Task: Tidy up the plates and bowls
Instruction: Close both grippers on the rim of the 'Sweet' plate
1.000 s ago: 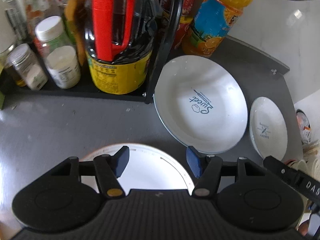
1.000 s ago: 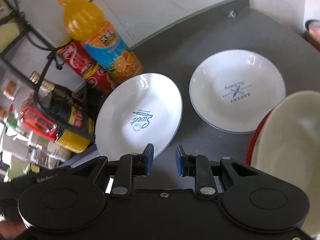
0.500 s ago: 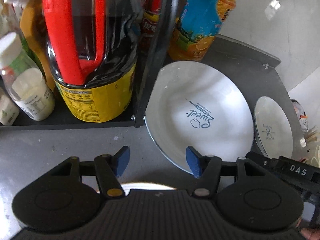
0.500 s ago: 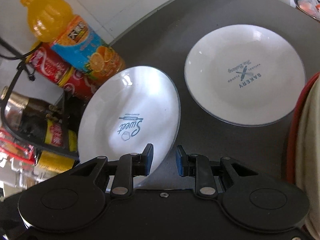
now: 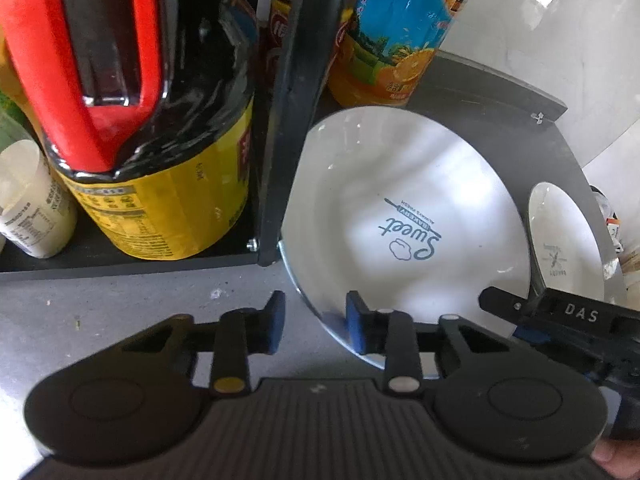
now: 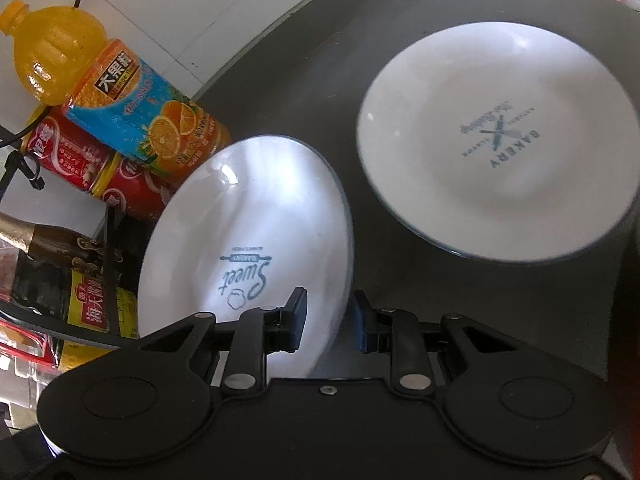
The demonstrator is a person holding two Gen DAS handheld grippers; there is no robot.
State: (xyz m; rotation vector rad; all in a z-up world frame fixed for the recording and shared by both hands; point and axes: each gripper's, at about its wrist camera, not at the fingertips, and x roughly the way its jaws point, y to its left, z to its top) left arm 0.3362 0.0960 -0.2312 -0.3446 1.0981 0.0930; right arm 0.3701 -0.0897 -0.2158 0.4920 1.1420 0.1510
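Plates first: the white "Sweet" plate [image 5: 404, 216] sits on the dark grey counter [image 5: 120, 300], with its left rim right up against the black rack post [image 5: 288, 120]. Off to its right, apart from it with bare counter between, is the white "Bakery" plate [image 6: 500, 148] (a bit blurry in the right wrist view, but the lettering reads fine).

Both tools are down at the Sweet plate's near edge. The left gripper [image 5: 316, 322] has just been closing its jaws, and the plate's rim now passes between its blue pads [image 5: 354, 322]. The right-hand pad is over the inside of the plate and the left one is outside it. There's a visible gap on the left side, so it's not pinching yet as far as I can see.

The right gripper [image 6: 330, 320] straddles the plate's right-hand rim the same way, jaws narrow, one pad over the plate and one over the counter. Whether those pads actually press on the rim, I can't tell.

Behind the plate there's an orange juice bottle [image 6: 112, 92] and red cans [image 6: 80, 160]. The rack holds a big dark jug with a red handle [image 5: 132, 80] and a yellow label.
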